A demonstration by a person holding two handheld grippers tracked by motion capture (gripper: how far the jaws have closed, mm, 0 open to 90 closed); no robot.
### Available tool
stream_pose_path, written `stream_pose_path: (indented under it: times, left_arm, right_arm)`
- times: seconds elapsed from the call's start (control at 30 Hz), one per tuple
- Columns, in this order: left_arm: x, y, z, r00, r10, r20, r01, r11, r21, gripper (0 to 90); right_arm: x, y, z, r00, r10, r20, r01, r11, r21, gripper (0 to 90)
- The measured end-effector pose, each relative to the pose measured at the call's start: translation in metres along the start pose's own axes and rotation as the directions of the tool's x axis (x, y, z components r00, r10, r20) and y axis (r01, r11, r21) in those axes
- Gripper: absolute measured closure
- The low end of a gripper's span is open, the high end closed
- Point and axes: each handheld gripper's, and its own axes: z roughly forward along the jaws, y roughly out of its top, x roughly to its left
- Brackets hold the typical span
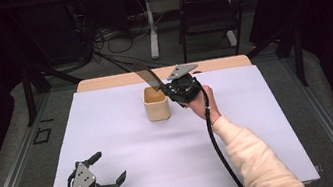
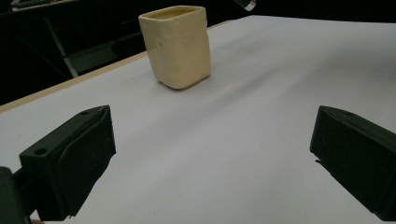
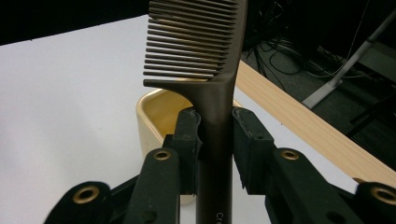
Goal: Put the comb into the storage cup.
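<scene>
Pinching the dark comb [image 3: 212, 93] by its handle, the right gripper [image 3: 215, 140] is holding it teeth-up above the cream cup [image 3: 161, 109] on the bench [image 1: 121, 141], needing a handle-first, centred lowering, while the left gripper [image 1: 108, 171] is resting spread.

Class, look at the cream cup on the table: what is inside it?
The cup shows only a bare yellowish inner wall near the rim. Its bottom is hidden by the comb and the right tongs gripping it, so I cannot say it is empty.
</scene>
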Motion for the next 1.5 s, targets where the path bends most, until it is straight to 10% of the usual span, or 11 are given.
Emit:
stream_pose_path:
  times: [1.5]
  left_arm:
    - [0.0, 0.0, 0.0, 1.0, -0.006, -0.002, 0.006, 1.0, -0.001, 0.2]
  right_arm:
    - [0.003, 0.018, 0.006, 0.9996, 0.022, 0.019, -0.02, 0.998, -0.062, 72.5]
